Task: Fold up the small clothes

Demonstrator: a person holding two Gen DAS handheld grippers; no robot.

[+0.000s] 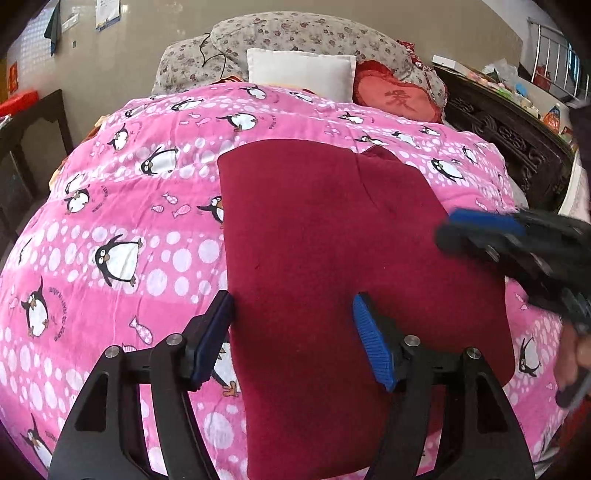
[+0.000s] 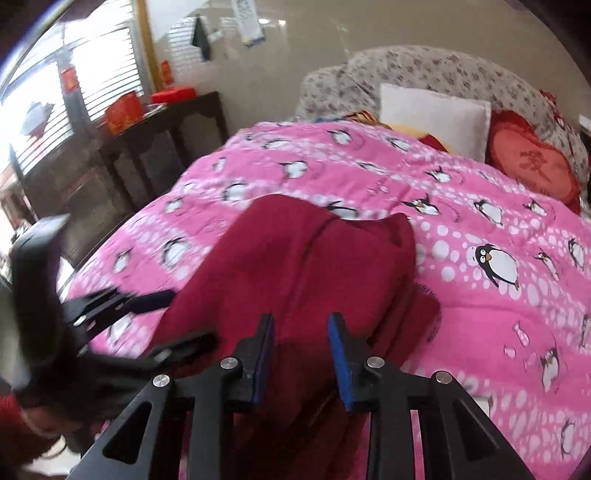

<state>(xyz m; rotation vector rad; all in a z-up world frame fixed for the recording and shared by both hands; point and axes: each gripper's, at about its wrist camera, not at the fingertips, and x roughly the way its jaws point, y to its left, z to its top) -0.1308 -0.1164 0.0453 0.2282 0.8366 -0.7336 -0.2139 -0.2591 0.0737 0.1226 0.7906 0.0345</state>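
The left claw (image 1: pixel 293 339) stands released, its blue pads spread wide over the near part of a dark red garment (image 1: pixel 332 277), with nothing pinched between them. One pad hangs above the garment's left edge, the other above its middle; whether either brushes the cloth is not clear.

The right claw (image 2: pixel 301 356) has its jaws partly apart, hanging over the same dark red garment (image 2: pixel 306 266) with no cloth caught between the pads. In the left wrist view it (image 1: pixel 480 232) shows blurred at the right side, above the garment's right edge, with a hand (image 1: pixel 572 362) on its handle.

The garment lies folded and fairly flat on a pink penguin-print quilt (image 1: pixel 110 221) that covers the bed, toward the bed's near edge. A seam runs lengthwise through it, and its far end is slightly rumpled.

Toward the head of the bed sit a white pillow (image 1: pixel 301 72) and a red heart-shaped cushion (image 1: pixel 399 98), just beside each other, against a floral-covered headboard (image 1: pixel 295 33). A dark wooden cabinet (image 2: pixel 166 147) stands beyond the bed's far side, with red boxes (image 2: pixel 123 112) on top.
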